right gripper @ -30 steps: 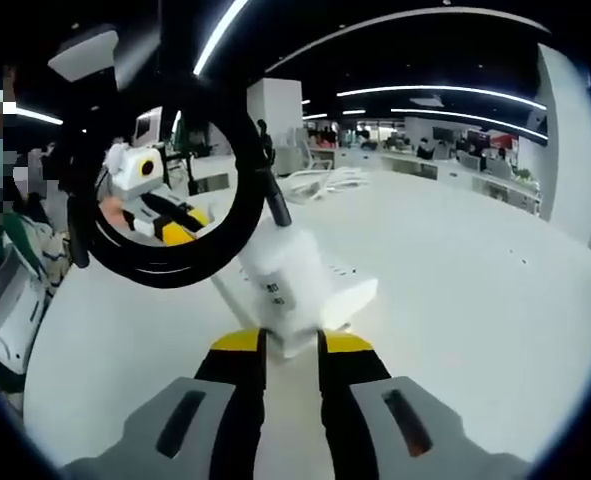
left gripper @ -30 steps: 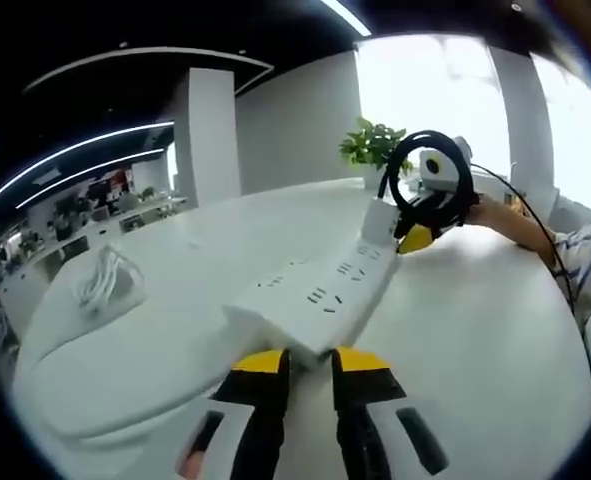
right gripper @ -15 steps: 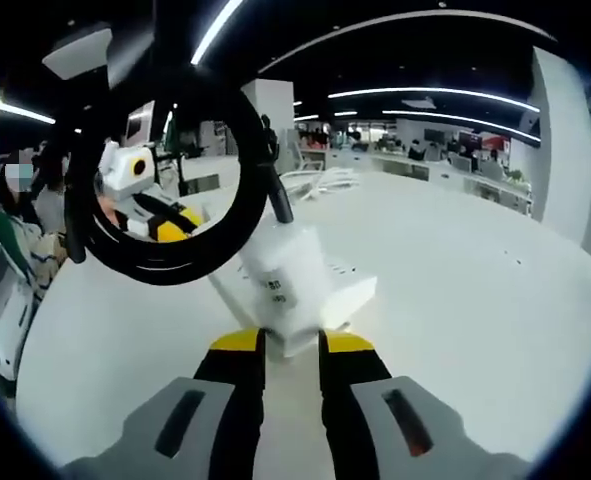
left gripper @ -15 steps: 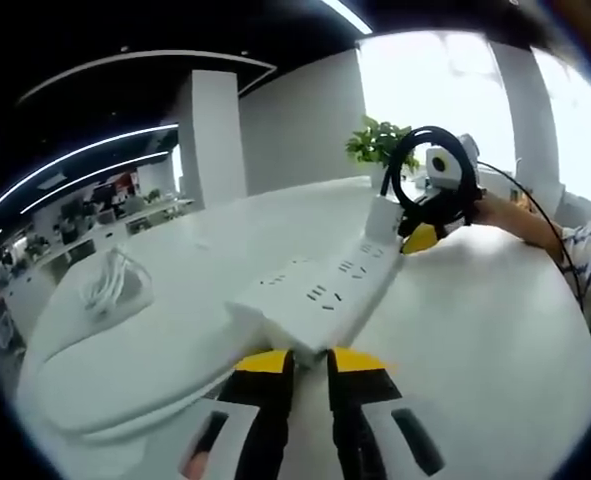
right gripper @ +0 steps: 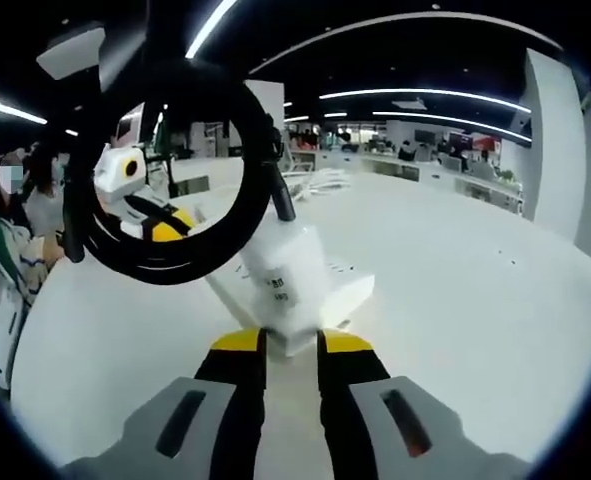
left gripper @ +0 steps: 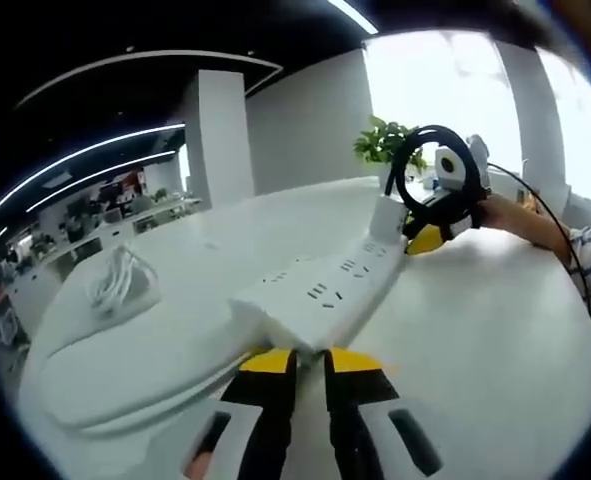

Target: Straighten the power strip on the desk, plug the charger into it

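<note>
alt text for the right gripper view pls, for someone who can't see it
The right tool grips a white charger whose black cable coils in a loop above it, pressed at one end of a white power strip on a white desk. Through the loop, the left tool shows at the strip's far end.

White power strip (left gripper: pixel 320 295) flat on white desk (left gripper: pixel 485 330); white charger (right gripper: pixel 280 285) with looped black cable (right gripper: pixel 165 255) at its end.

Left gripper (left gripper: pixel 307 356), yellow-tipped black jaws rising from bottom centre, nearly closed on the white strip's end. Right gripper (right gripper: pixel 290 342) likewise at bottom centre, jaws narrow on the white block. Person's forearm (left gripper: pixel 530 222) at right edge.
</note>
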